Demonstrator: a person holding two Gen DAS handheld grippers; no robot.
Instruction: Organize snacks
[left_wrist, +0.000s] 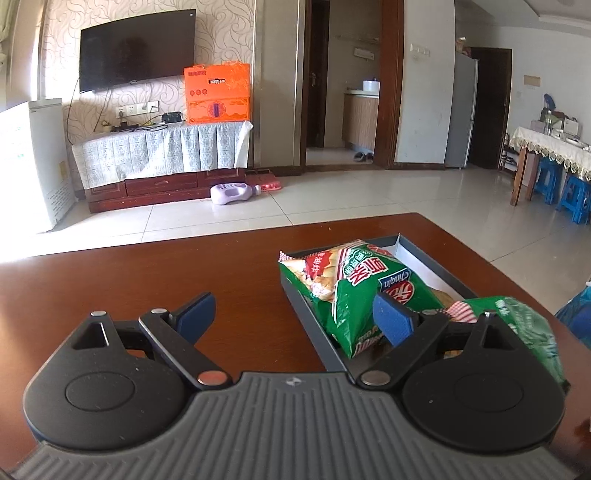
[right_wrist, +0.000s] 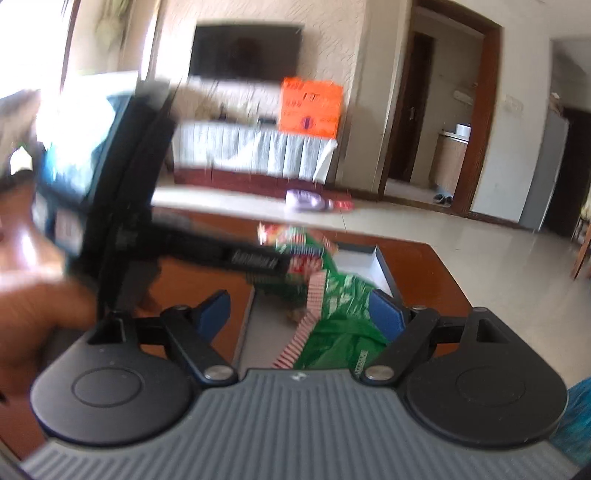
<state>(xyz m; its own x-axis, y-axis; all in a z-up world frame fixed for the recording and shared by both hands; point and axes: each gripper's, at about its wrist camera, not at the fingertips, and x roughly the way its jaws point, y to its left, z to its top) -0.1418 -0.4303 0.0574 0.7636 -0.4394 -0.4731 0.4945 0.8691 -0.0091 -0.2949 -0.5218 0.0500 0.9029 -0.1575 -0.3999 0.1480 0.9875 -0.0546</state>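
A dark shallow box (left_wrist: 430, 258) with a white inside sits on the brown table (left_wrist: 147, 273). A green snack bag (left_wrist: 354, 284) lies in it, and a second green bag (left_wrist: 524, 317) lies at its near right end. My left gripper (left_wrist: 295, 314) is open and empty, with its right finger over the first bag. In the blurred right wrist view, my right gripper (right_wrist: 303, 310) is open above a green bag (right_wrist: 340, 325) in the box (right_wrist: 384, 266). The left gripper (right_wrist: 122, 206) shows there at the left.
The table's far edge (left_wrist: 258, 229) is close behind the box. Beyond it is tiled floor with a purple bottle (left_wrist: 236, 192), a TV cabinet (left_wrist: 162, 162) with an orange carton (left_wrist: 217, 93), and a side table with blue stools (left_wrist: 569, 195) at the right.
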